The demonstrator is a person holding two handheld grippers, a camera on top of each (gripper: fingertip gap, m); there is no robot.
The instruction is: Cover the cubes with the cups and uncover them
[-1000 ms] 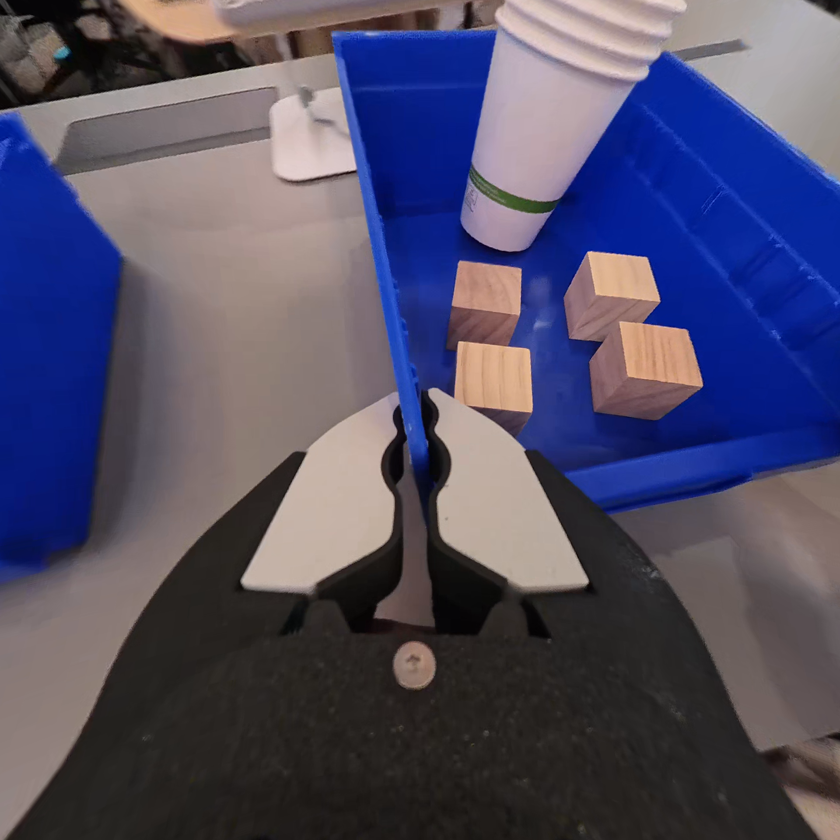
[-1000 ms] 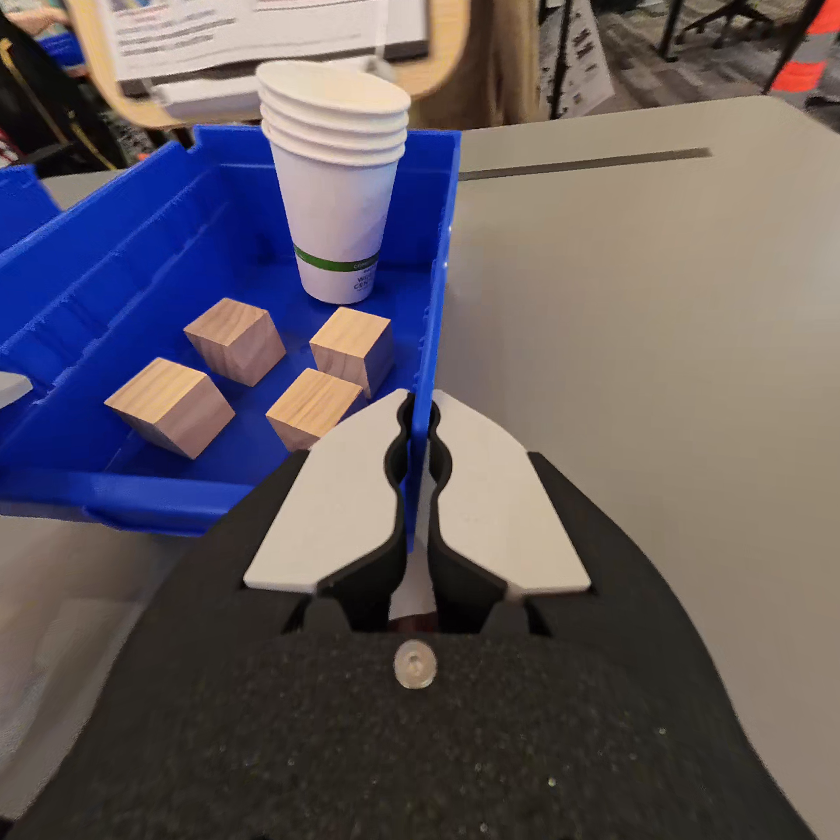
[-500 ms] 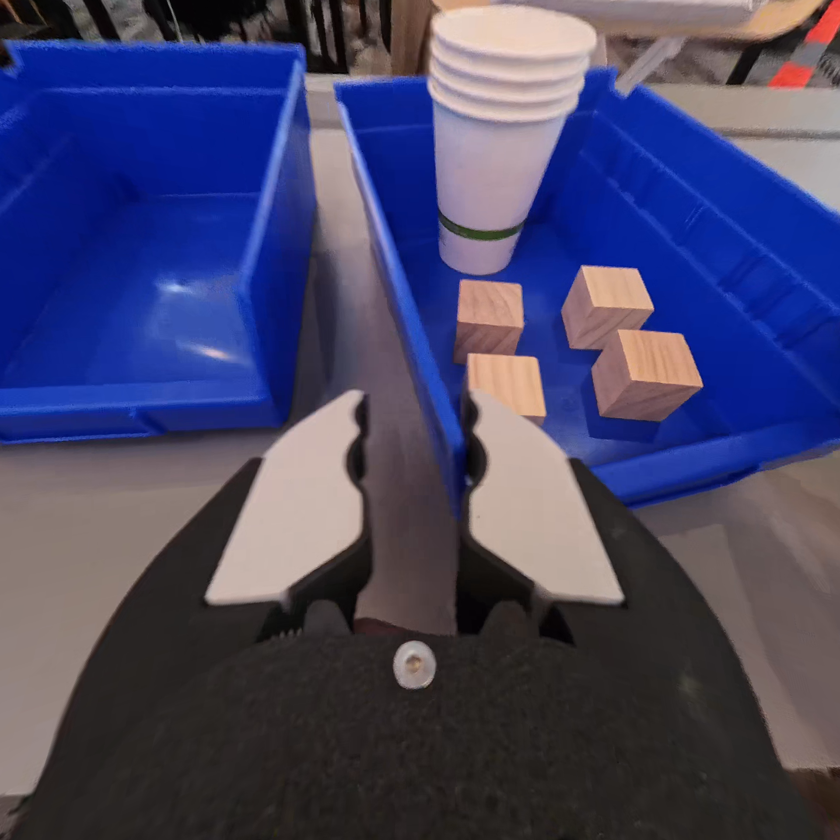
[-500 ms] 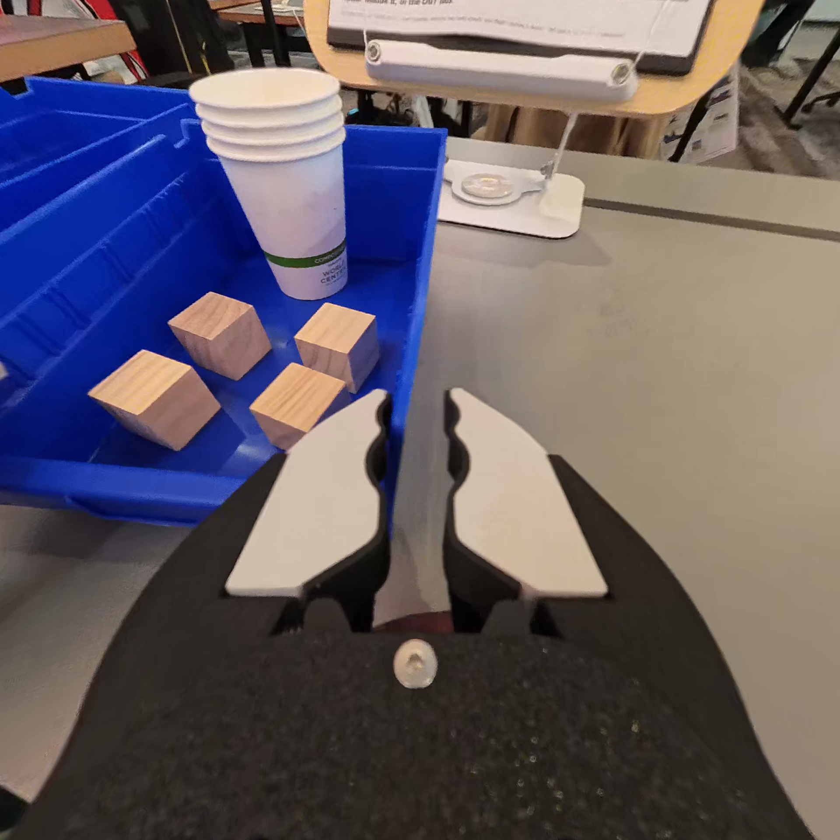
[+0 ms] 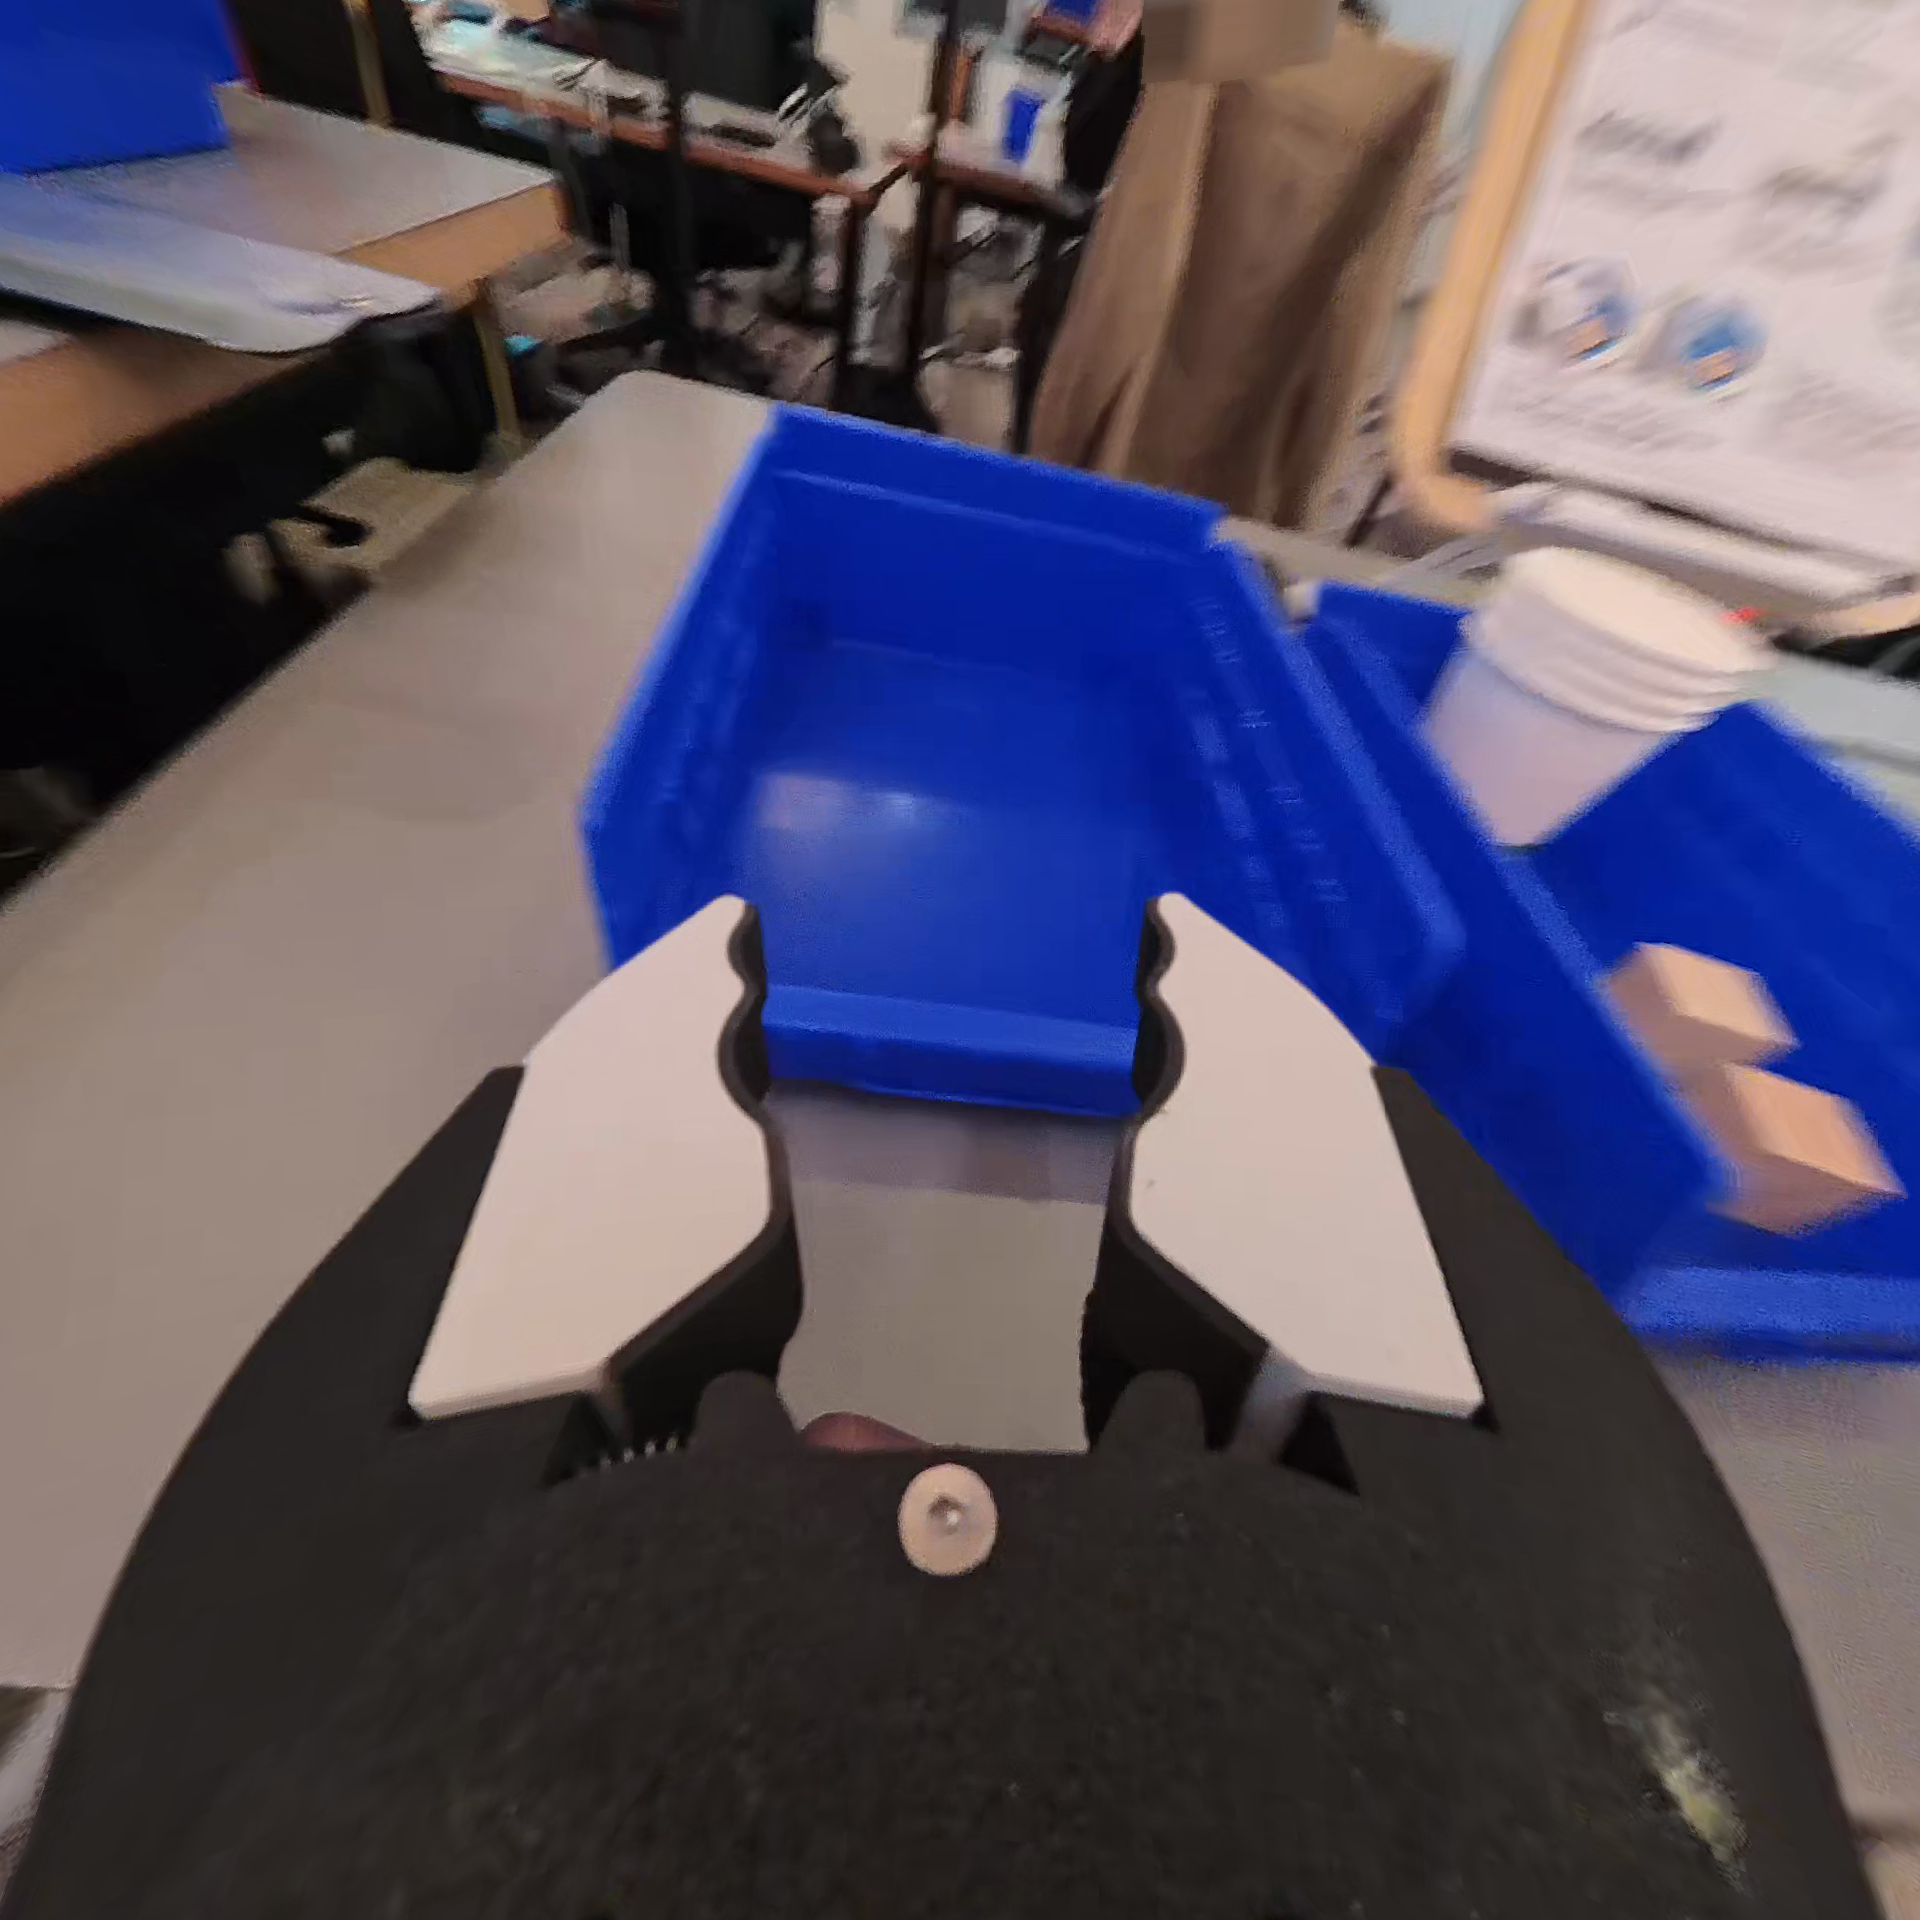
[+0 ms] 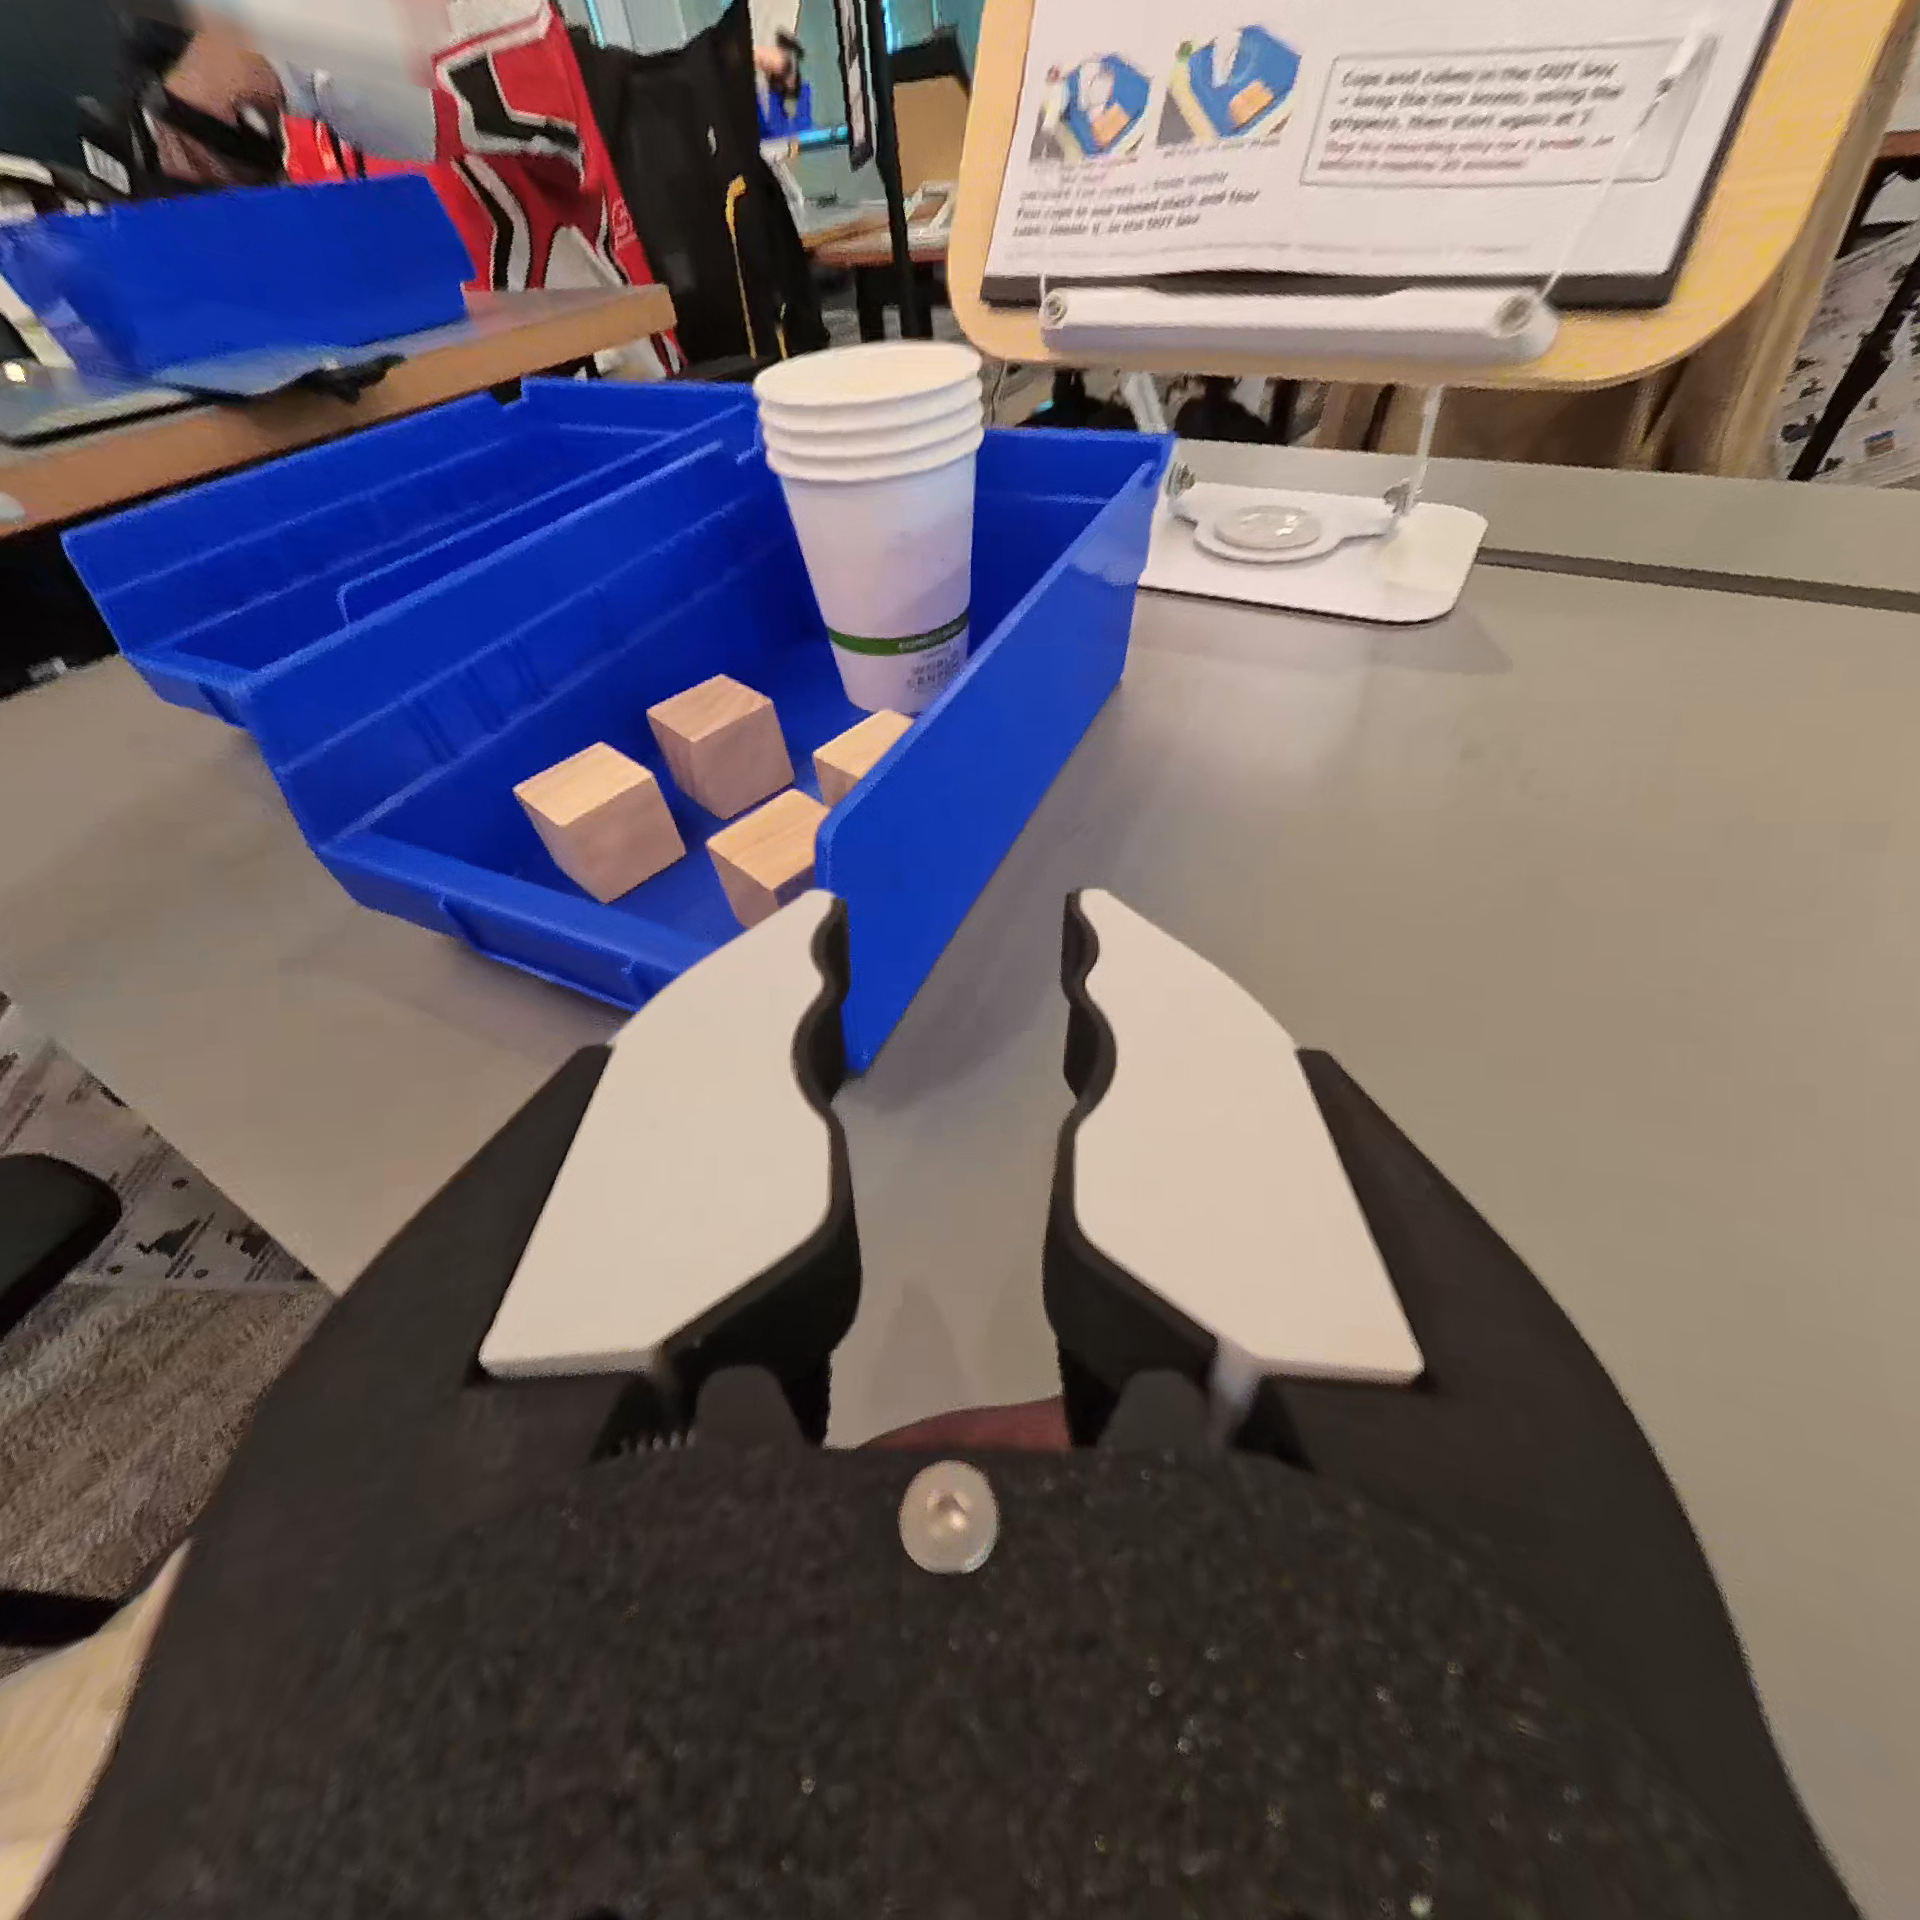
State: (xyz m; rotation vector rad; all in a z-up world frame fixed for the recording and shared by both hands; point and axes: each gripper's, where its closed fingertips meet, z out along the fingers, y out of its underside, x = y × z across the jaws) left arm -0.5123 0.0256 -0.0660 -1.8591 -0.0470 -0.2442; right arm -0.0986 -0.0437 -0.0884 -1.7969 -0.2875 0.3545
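A stack of white paper cups (image 6: pixel 883 520) stands upright at the back of a blue bin (image 6: pixel 977 790). Several wooden cubes (image 6: pixel 717 743) lie on the bin floor in front of the stack. My right gripper (image 6: pixel 951 935) is open and empty, just off the bin's near right corner. My left gripper (image 5: pixel 945 935) is open and empty, facing the front lip of a second, empty blue bin (image 5: pixel 935 1060). In the blurred left wrist view the cups (image 5: pixel 1558 707) and two cubes (image 5: pixel 1745 1101) show at the right, in the other bin (image 5: pixel 1538 1101).
The bins stand side by side on a grey table (image 6: pixel 1455 935). A wooden board with a printed sheet (image 6: pixel 1351 156) stands on a white base (image 6: pixel 1330 551) behind the bin. Other tables, another blue bin (image 6: pixel 239 270) and clutter lie beyond.
Both grippers let go of the bin walls, opened wider and drew back. The left one swung left to face the empty bin; the right one rose and backed off.
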